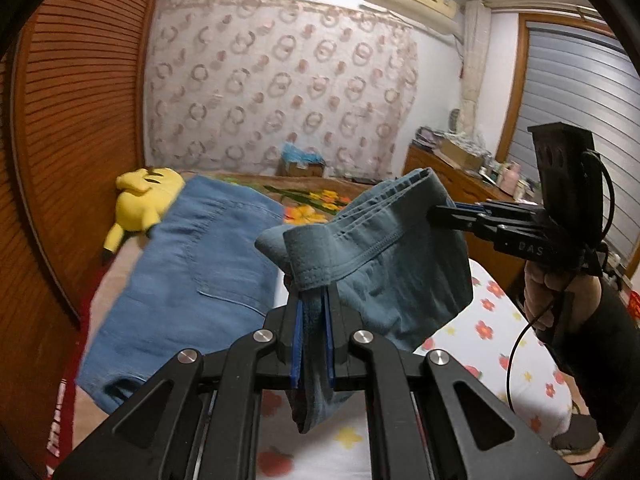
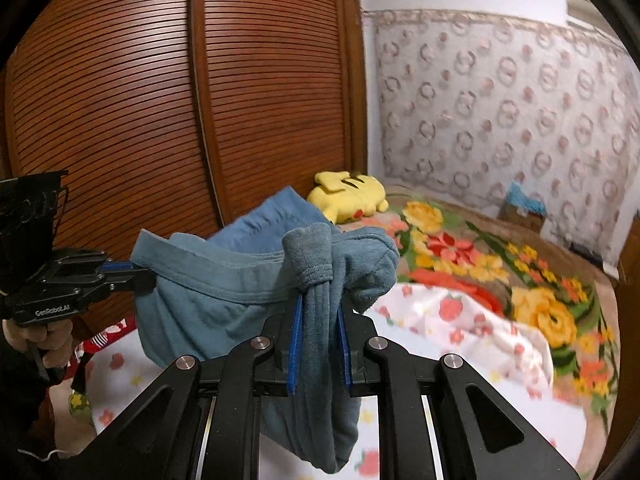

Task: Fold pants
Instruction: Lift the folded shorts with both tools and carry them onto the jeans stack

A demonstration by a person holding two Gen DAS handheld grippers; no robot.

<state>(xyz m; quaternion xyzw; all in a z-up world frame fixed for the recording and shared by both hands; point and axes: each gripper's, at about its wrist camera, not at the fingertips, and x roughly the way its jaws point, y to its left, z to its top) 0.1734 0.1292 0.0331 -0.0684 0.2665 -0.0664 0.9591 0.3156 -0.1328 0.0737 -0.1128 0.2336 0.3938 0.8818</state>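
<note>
In the left wrist view, our left gripper (image 1: 313, 312) has its jaws clamped on the teal pants (image 1: 376, 248), whose waistband bunches over the jaw tips. The cloth stretches rightward to our right gripper (image 1: 440, 213), which pinches its far edge above the bed (image 1: 500, 320). Folded jeans (image 1: 192, 264) lie left of the jaws.

In the right wrist view, the right gripper (image 2: 318, 320) jaws squeeze a gathered fold of the pants (image 2: 208, 292), and the left gripper (image 2: 140, 276) grips them at left.
</note>
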